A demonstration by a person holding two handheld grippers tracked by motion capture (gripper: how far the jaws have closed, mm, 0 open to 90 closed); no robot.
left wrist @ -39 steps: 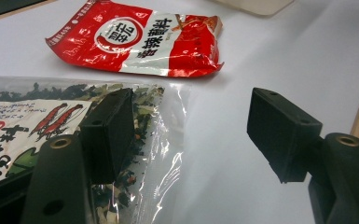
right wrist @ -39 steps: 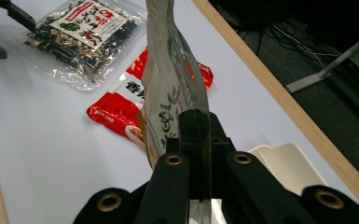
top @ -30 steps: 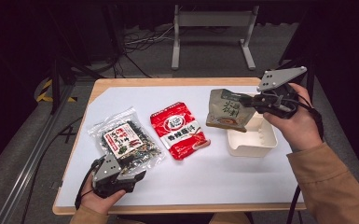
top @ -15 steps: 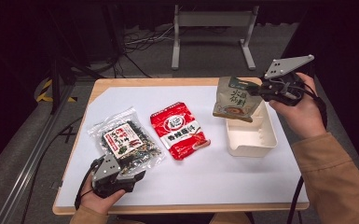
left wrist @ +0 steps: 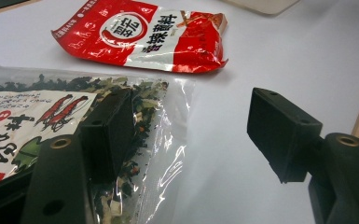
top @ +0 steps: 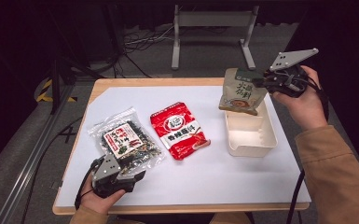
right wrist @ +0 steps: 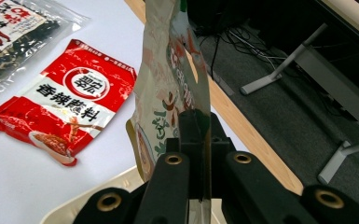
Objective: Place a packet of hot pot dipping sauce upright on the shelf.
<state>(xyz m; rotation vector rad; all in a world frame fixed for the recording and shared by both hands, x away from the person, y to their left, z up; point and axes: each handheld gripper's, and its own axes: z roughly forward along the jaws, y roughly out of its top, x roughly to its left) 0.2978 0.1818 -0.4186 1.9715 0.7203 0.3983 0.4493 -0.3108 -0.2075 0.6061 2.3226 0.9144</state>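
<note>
Glossy film, matt plastic, pale wood under paper-white sheet

The beige-green pouch (top: 242, 92) looks like printed film with a soft, low sheen and creases; the right tool (top: 266, 83) pinching it has matt black plastic jaws with brass-coloured inserts and a flat grey plate. The red packet (top: 178, 129) is shiny, crinkled foil-like film. The clear bag (top: 127, 142) is glossy transparent plastic over dry, rough flakes. The left tool (top: 135, 176) is the same matt black plastic. The tray (top: 251, 140) is smooth cream plastic. The surface (top: 214, 172) is matt white with a bare wooden rim
</note>
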